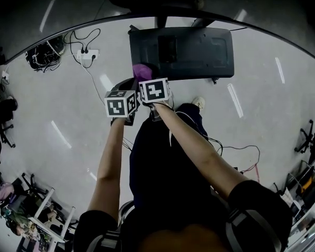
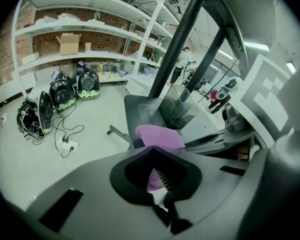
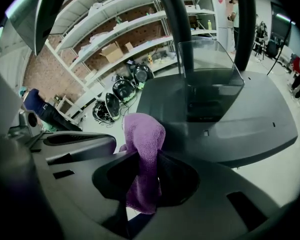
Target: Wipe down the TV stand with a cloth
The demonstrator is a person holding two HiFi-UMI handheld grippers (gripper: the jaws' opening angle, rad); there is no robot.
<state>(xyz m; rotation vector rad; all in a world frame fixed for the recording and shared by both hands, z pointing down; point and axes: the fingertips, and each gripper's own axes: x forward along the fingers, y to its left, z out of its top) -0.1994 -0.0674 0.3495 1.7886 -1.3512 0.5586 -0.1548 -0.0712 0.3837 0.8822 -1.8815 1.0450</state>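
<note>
Purple cloth point(image 3: 145, 129) tight in tongs of left gripper point(image 2: 153, 160) and right gripper point(image 3: 143, 158); shelves point(image 2: 90, 29) only in gripper views.

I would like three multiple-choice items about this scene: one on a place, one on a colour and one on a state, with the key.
1. Where is the cloth?
A. lying on the floor, far from the stand
B. by a corner of the TV stand base
C. on a shelf

2. What colour is the cloth?
A. purple
B. yellow
C. white

3. How are the jaws of the right gripper?
A. wide apart and empty
B. shut on the cloth
C. shut on nothing

Key:
1 B, the head view shows it at the base's corner.
2 A, every view shows purple.
3 B, the right gripper view shows the cloth pinched and hanging down.
</note>
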